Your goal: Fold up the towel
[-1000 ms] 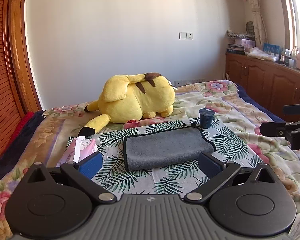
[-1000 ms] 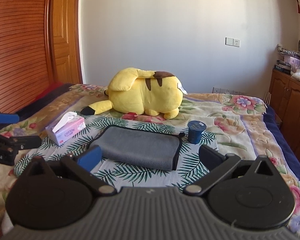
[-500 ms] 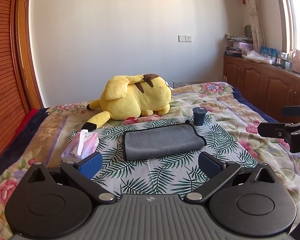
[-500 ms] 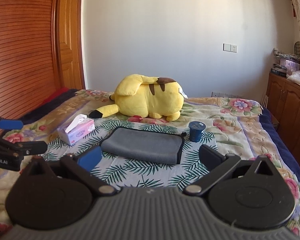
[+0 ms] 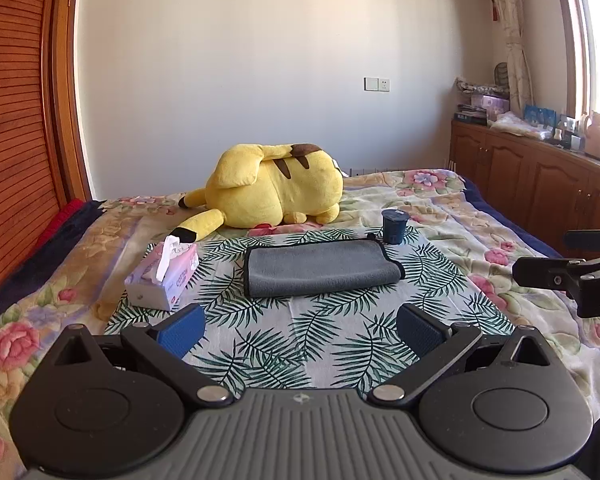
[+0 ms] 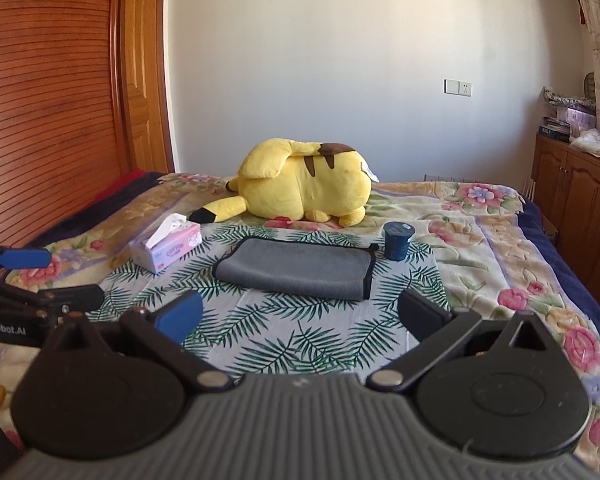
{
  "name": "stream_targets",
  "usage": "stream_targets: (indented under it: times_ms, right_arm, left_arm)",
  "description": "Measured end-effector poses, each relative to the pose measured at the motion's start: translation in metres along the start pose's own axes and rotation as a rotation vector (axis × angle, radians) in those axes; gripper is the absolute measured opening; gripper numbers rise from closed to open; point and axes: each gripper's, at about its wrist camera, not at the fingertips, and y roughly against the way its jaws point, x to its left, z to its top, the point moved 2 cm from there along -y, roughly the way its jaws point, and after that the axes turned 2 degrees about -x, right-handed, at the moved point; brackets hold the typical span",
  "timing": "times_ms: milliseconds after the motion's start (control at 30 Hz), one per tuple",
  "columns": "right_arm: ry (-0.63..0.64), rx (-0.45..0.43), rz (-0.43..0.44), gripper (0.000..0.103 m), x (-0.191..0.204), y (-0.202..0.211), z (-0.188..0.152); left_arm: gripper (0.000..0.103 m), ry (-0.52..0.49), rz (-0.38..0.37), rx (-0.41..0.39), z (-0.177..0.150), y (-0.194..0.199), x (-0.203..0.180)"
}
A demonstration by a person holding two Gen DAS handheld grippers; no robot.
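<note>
A grey towel (image 5: 320, 266) with black edging lies folded flat on a palm-leaf cloth (image 5: 300, 340) on the bed. It also shows in the right wrist view (image 6: 296, 268). My left gripper (image 5: 300, 330) is open and empty, held back from the towel's near edge. My right gripper (image 6: 300, 316) is open and empty, also short of the towel. The right gripper's fingers (image 5: 560, 272) show at the right edge of the left wrist view. The left gripper's fingers (image 6: 52, 296) show at the left edge of the right wrist view.
A yellow plush toy (image 5: 272, 196) lies behind the towel. A pink tissue box (image 5: 164, 276) stands left of the towel. A dark blue cup (image 5: 394, 226) stands at the towel's far right corner. Wooden cabinets (image 5: 540, 184) line the right wall, a wooden wardrobe (image 6: 60, 100) the left.
Both grippers have pulled back and risen from the towel, which now looks smaller and farther. The towel has not moved. Both grippers stay open.
</note>
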Motion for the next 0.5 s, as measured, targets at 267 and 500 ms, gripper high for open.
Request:
stream_targets:
  times_ms: [267,500]
  right_arm:
    - [-0.009,0.026,-0.009,0.103,0.002,-0.002,-0.025]
    - [0.003,0.035,-0.021,0.103,0.002,0.0,-0.043]
  left_arm:
    - [0.087,0.015,-0.014,0.036,-0.023,0.0,0.003]
    - [0.087,0.012,-0.015,0.055,-0.04,0.0,0.0]
